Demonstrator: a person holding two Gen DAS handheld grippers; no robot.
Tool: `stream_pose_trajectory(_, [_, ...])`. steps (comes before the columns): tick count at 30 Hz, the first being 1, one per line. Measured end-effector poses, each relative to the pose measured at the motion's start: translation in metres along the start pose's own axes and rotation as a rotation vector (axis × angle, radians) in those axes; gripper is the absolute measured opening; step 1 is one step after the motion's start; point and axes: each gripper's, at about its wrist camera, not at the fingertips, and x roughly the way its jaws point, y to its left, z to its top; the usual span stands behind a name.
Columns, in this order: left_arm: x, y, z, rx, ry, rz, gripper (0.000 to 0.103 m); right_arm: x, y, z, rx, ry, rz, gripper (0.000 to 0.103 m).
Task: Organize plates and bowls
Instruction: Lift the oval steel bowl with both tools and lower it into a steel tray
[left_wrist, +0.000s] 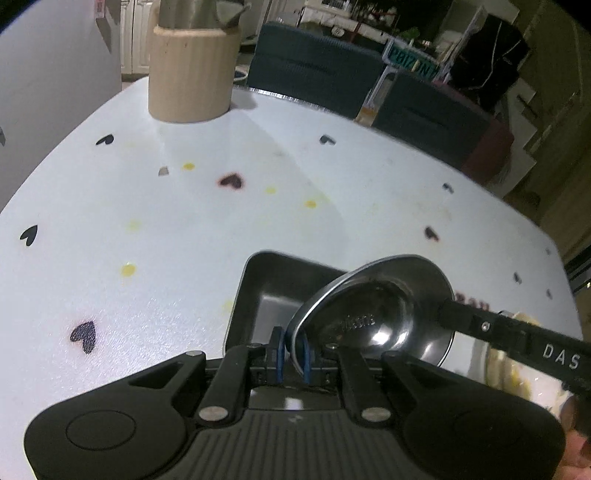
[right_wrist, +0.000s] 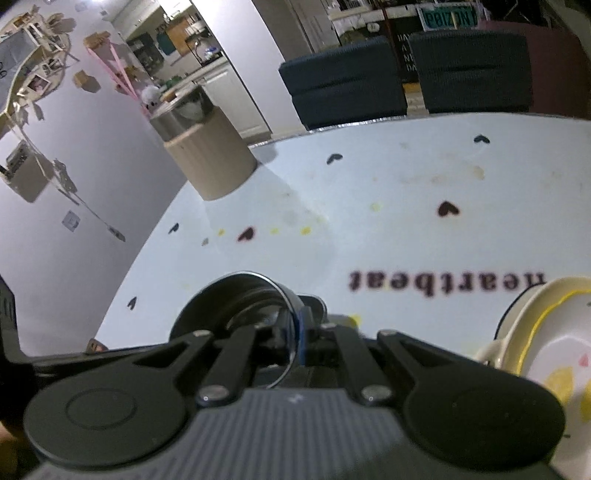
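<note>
A round steel bowl (left_wrist: 373, 314) hangs tilted above a dark rectangular tray (left_wrist: 266, 291) on the white table. My left gripper (left_wrist: 291, 356) is shut on the bowl's near rim. My right gripper (left_wrist: 454, 310) enters from the right and pinches the bowl's far rim. In the right wrist view the right gripper (right_wrist: 295, 332) is shut on the steel bowl (right_wrist: 240, 306), with the rim between its blue pads. A cream plate (right_wrist: 554, 347) with a yellow rim lies at the right.
A beige ribbed pot (left_wrist: 192, 74) stands at the table's far left. Two dark chairs (left_wrist: 314, 66) stand behind the far edge. A grey wall runs along the left side. The white tablecloth (right_wrist: 406, 229) has black hearts and yellow stains.
</note>
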Motion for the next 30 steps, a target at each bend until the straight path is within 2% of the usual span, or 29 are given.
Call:
stream_pose_trajectory(4, [0.01, 0.005, 0.0, 0.003, 0.038, 0.025, 0.011, 0.012, 0.006, -0.004, 0.0, 0.029, -0.005, 0.006])
stream_pose_trajectory(17, [0.028, 0.022, 0.003, -0.006, 0.09, 0.033, 0.014, 0.045, 0.02, -0.005, -0.013, 0.094, -0.031, 0.006])
stream_pose_trajectory(30, [0.036, 0.025, 0.006, 0.003, 0.092, 0.014, 0.02, 0.061, 0.026, -0.007, -0.02, 0.137, -0.086, 0.006])
